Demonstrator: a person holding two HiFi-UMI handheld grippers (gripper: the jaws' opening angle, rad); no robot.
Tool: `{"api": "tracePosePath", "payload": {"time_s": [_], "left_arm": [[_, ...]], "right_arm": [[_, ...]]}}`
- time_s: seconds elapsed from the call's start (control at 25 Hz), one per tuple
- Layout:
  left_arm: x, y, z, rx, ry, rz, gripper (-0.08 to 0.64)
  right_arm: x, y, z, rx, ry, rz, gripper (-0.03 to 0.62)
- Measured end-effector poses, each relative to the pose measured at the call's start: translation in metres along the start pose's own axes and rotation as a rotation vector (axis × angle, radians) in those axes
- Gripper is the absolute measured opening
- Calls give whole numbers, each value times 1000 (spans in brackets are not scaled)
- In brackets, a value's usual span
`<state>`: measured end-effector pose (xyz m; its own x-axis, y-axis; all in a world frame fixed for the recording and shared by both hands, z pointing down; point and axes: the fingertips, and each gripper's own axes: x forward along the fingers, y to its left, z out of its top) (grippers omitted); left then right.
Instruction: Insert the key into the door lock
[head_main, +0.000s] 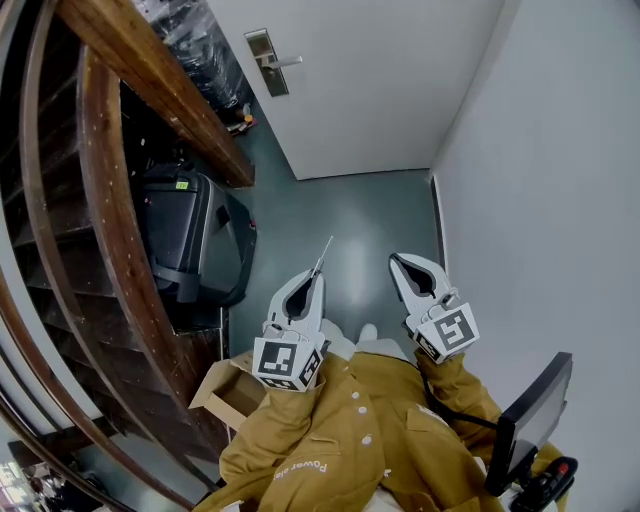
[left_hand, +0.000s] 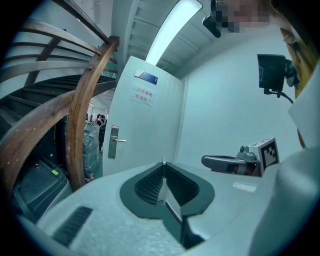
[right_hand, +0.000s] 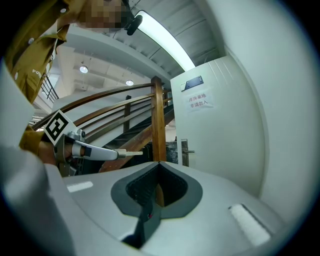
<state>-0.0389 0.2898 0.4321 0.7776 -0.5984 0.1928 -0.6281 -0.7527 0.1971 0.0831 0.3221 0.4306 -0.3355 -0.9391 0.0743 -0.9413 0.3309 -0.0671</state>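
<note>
Nearest, the left gripper (head_main: 315, 277) is clamped on the key (head_main: 323, 254). The key's thin blade projects past the jaw tips and is pointed roughly toward the door, and in the left gripper view it is seen edge-on between the closed pads. Just beside it, but not touching, the right gripper (head_main: 402, 264) is held with its jaws together and nothing between them. Between the grippers and the door lies bare grey floor (head_main: 350, 215), with a black case (head_main: 195, 235) and a wooden stair rail (head_main: 165, 85) along the left side. Farthest away, the door (head_main: 370, 80) is closed, and its lock plate (head_main: 262, 45) and handle (head_main: 284, 62) are well apart from the key, so the step in hand is judged to be the approach. The keyhole cannot be made out from here, so it should be looked for on the plate as the gap is closed. The grip is best kept firm so that the blade is not twisted between the pads. The blade should be brought level, turned to match the slot and lined up squarely before any push is given. The last stretch should be taken slowly, and the empty gripper should be kept clear of the handle.
</note>
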Motion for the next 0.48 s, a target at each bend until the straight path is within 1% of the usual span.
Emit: {"api": "tracePosePath", "payload": {"time_s": [0.12,0.28,0.48], "left_arm": [[7,13,-1,-5,9,12,21],[34,38,-4,-1,4,14,21],[80,88,9,-20,10,-6,21]], "right_arm": [[12,-4,-3,8,4,5,8],[40,-21,-11,5,-2,6,8],[101,-44,-9,4,18,-11,8]]}}
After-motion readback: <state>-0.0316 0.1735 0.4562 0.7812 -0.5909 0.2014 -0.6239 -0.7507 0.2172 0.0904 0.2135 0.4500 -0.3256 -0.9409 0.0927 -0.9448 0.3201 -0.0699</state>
